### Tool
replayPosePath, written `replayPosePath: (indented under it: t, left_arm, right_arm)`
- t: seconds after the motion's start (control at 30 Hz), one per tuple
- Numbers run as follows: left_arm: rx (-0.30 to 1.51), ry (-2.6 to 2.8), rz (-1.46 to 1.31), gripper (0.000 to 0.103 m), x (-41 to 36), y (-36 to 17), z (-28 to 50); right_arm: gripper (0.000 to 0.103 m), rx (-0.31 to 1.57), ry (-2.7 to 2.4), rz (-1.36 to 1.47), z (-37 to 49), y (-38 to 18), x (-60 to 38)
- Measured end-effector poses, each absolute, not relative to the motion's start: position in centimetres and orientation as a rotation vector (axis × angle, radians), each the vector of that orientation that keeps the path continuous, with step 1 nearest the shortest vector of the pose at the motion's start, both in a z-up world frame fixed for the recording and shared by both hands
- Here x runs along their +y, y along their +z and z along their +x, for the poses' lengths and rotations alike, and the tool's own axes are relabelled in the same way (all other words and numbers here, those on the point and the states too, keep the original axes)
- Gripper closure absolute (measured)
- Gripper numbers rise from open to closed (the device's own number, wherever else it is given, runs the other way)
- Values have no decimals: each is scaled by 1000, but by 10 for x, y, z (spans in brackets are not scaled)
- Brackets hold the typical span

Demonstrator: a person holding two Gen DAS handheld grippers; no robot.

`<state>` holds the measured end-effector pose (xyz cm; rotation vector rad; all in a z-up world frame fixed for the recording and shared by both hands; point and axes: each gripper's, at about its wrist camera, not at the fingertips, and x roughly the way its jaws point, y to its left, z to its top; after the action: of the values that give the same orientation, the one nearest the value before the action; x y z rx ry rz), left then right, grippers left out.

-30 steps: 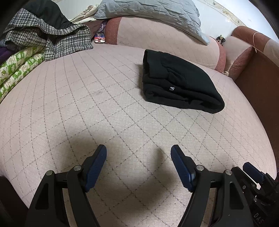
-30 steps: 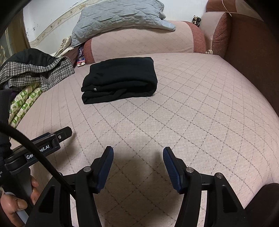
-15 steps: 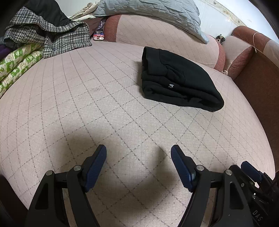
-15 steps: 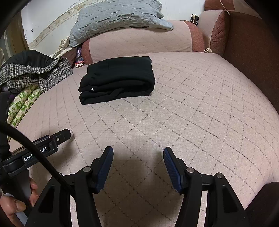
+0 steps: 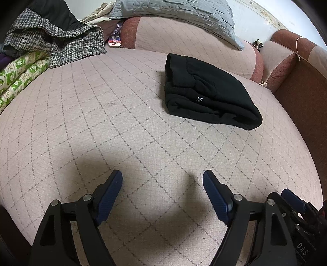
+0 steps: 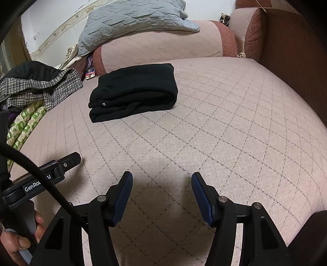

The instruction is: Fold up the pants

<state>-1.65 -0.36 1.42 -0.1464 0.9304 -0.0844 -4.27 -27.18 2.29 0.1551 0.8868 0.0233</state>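
Checked coat (image 5: 55, 43): heaped at the far left edge of the bed, with a dark garment on top of it.
Green printed bedding (image 5: 18, 73): lies under and in front of the coat, along the left rim.
Left gripper (image 5: 162, 180): hovers over bare bedspread near the front edge; its blue-padded jaws are opening and stand wide, with nothing between them. In the right wrist view its body shows at the lower left, held by a hand (image 6: 18, 241).
Bedspread (image 5: 102, 122): pale pink, quilted in a grey diamond pattern, covering the whole surface.
Grey quilt (image 5: 184, 12): draped over the pink bolster (image 5: 194, 43) at the far side.
Pants (image 5: 208, 92): black, folded into a compact thick rectangle, lying flat on the bedspread just in front of the bolster, well apart from both grippers; a small white mark shows on the near edge.
Right gripper (image 6: 162, 178): above the bedspread near the front, jaws parted and empty, pads touching nothing.
Brown cushion (image 5: 284, 67): at the far right corner, against the dark brown frame.
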Motion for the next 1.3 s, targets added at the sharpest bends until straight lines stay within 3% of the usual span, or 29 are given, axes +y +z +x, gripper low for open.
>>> replayPosePath:
  t: [0.13,0.33,0.8,1.3]
  left_arm:
    - [933,-90,-137,18,-5,13,-15]
    - [936,-107,-45,0,-19,4,-13]
    - [936,-72,-5,0,-25,2,-4]
    - [833,7,-152,0,30,38,-9]
  right_arm:
    - [38,890,24,152,-43,22,-271]
    - [37,906,21,160,-42,17,-273]
    - [37,883,6,164,-45,23,-277]
    - [36,816,71,21,-22,52,-242]
